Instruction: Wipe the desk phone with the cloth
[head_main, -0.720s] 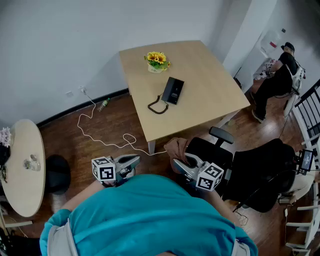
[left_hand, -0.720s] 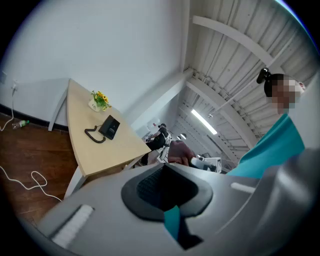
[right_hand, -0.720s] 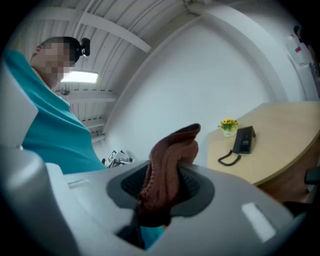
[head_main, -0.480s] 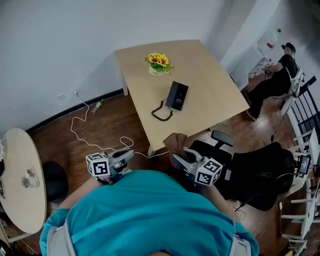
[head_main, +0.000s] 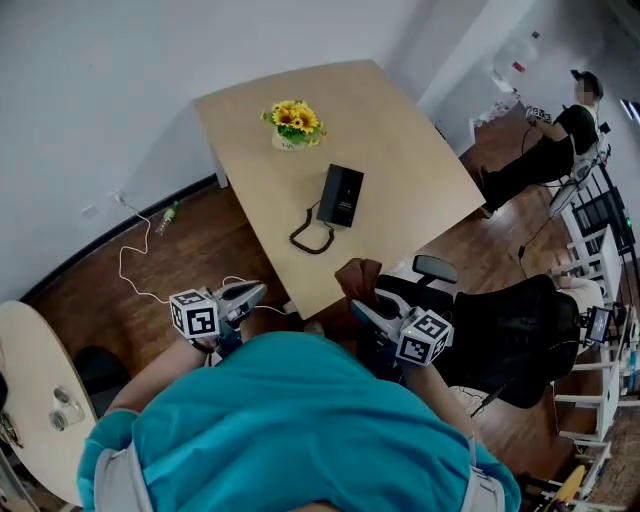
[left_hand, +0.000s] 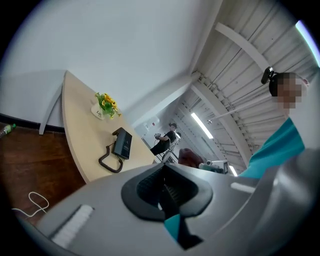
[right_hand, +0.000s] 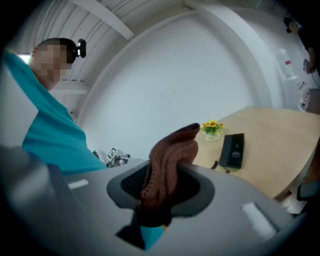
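- Down at the near end of the head view, a person in a teal shirt holds a tool in each hand, both pointing toward the worktop (head_main: 420, 150).
- Left tool (head_main: 258, 292): its jaws are pressed together with nothing between them, short of the worktop's near corner.
- Right tool (head_main: 357, 307): its jaws pinch a brown cloth (head_main: 358, 277), which stands up in a bunched fold above the tips, just by the worktop's near edge.
- Beside the right tool stands a black office chair (head_main: 520, 330).
- The desk phone (head_main: 341, 195) lies flat around the middle of the worktop, well apart from the cloth.
- Its coiled cord (head_main: 309, 233) loops on the side toward the near corner.
- A pot of yellow flowers (head_main: 289, 125) sits further back, near the far edge toward the left corner.
- Beyond the worktop's right side, another person (head_main: 545, 150) sits on a chair.
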